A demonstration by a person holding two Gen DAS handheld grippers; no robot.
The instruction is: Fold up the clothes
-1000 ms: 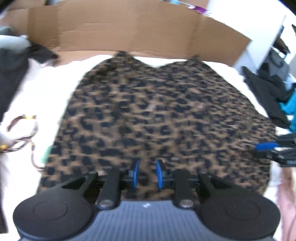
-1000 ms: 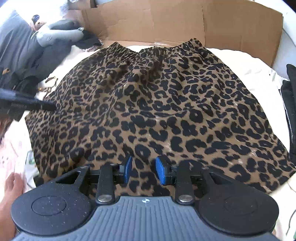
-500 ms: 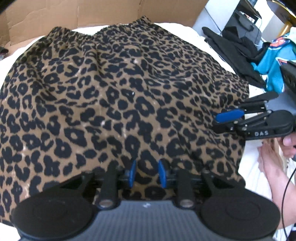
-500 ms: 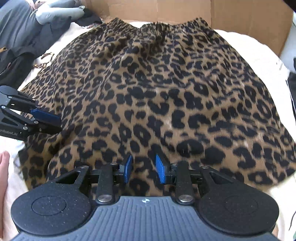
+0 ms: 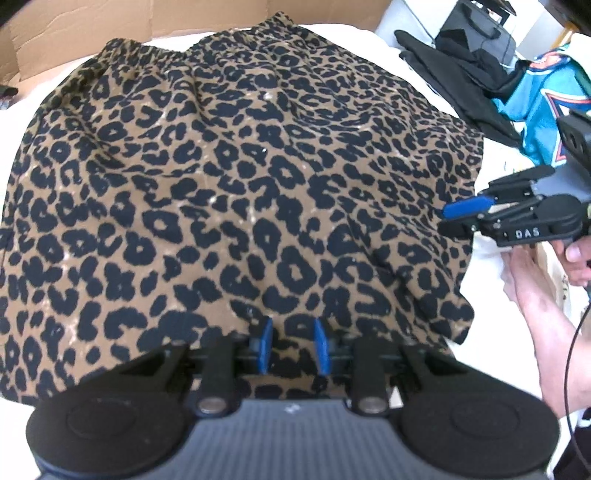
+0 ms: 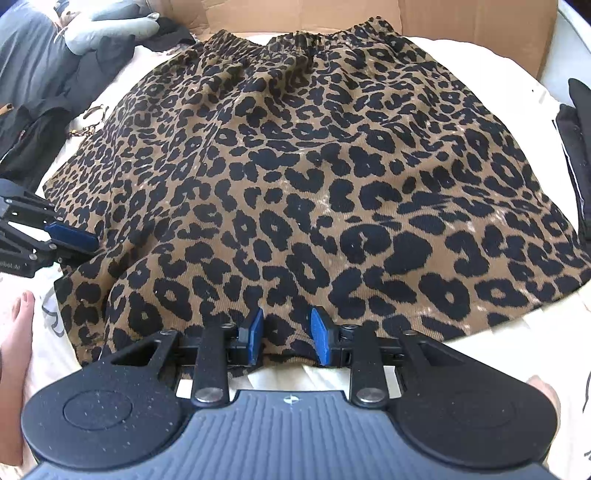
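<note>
A leopard-print skirt [image 5: 240,177] [image 6: 314,177] lies spread flat on the white bedding, its waistband at the far side. My left gripper [image 5: 291,343] points down at the near hem. Its jaws are closing, a gap still shows between the blue pads, and hem fabric lies between them. The right wrist view shows it at the skirt's left corner [image 6: 74,240]. My right gripper [image 6: 286,336] stands open over the hem edge, with cloth between its pads and white sheet just below. In the left wrist view it hovers by the skirt's right edge [image 5: 456,218].
Flattened cardboard [image 5: 74,26] [image 6: 480,22] stands behind the skirt. Black clothes [image 5: 461,74] and a teal jersey [image 5: 535,92] lie to the right, grey and dark garments [image 6: 37,74] to the left. A person's hand [image 5: 535,295] is beside the bed's right side.
Both grippers have come down closer to the near hem. The left view has swung right, and the right gripper now shows larger at the skirt's edge. The skirt has stayed flat.
</note>
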